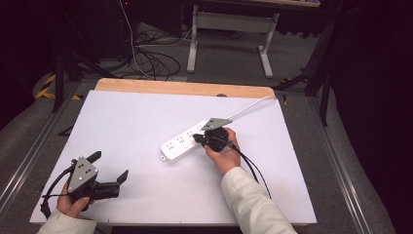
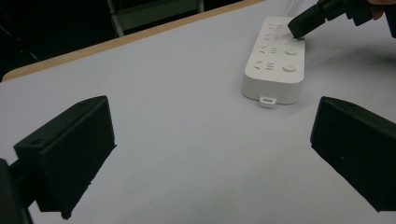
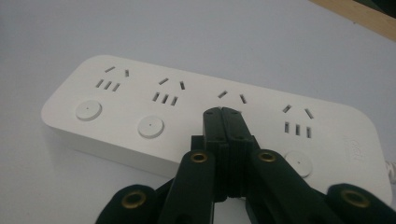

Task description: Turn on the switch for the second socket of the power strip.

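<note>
Our right gripper (image 3: 227, 113) has its fingers pressed together, tips on the power strip (image 3: 187, 116) where the third button should lie, probably pressing it. We push straight down. Our left gripper (image 1: 110, 167), fingers apart, idles on the bench (image 1: 146, 112).

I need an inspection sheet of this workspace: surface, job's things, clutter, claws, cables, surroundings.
Surface: white table top, wooden far edge.
Job's things: white power strip, four sockets with round buttons, lying flat.
Clutter: nothing seen.
Claws: left claw open, apart from the strip; right claw shut, its tip over the third socket.
Cables: strip's white cord runs to the far edge; black cable trails from right claw.
Surroundings: floor cables, white table frame behind.
</note>
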The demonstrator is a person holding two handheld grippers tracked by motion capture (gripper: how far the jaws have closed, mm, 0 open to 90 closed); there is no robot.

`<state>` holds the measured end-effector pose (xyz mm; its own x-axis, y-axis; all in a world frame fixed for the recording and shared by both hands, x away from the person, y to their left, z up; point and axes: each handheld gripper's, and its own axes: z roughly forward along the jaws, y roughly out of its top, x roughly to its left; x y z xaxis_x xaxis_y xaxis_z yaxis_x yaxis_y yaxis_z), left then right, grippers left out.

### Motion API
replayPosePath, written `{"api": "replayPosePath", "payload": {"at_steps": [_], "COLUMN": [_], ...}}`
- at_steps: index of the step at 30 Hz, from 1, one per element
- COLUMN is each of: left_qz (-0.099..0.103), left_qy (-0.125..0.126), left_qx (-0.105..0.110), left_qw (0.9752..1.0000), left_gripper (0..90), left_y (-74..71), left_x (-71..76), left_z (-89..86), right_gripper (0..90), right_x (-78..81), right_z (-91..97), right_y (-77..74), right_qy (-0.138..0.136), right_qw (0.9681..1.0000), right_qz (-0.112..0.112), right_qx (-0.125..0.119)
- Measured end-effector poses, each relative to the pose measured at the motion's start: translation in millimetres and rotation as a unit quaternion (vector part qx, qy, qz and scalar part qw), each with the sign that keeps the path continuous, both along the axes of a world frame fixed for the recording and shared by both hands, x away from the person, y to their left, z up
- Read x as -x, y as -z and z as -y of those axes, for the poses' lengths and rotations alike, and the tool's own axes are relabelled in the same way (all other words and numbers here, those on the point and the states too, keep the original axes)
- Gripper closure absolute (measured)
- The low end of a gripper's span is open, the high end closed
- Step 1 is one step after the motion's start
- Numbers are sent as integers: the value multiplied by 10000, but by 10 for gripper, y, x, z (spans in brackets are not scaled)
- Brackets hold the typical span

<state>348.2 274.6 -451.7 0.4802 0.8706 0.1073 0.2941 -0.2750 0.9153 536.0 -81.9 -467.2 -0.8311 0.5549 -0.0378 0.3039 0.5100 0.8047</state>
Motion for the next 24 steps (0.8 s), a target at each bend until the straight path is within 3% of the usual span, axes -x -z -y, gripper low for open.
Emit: {"api": "replayPosePath", "payload": {"at_steps": [7, 24], "left_qz": [-2, 1], "left_qy": [4, 20], "left_qx": [-4, -11], "left_qw": [10000, 10000], "left_gripper": [3, 3], "left_y": [0, 3], "left_x": [0, -1], "left_z": [0, 7], "right_gripper": [900, 900], "right_x": [8, 11], "right_z": [-18, -28], "right_y": [9, 18], "right_qy": [-18, 73], "right_qw": [9999, 9999], "right_qz": [112, 95], "right_qx": [35, 75]}}
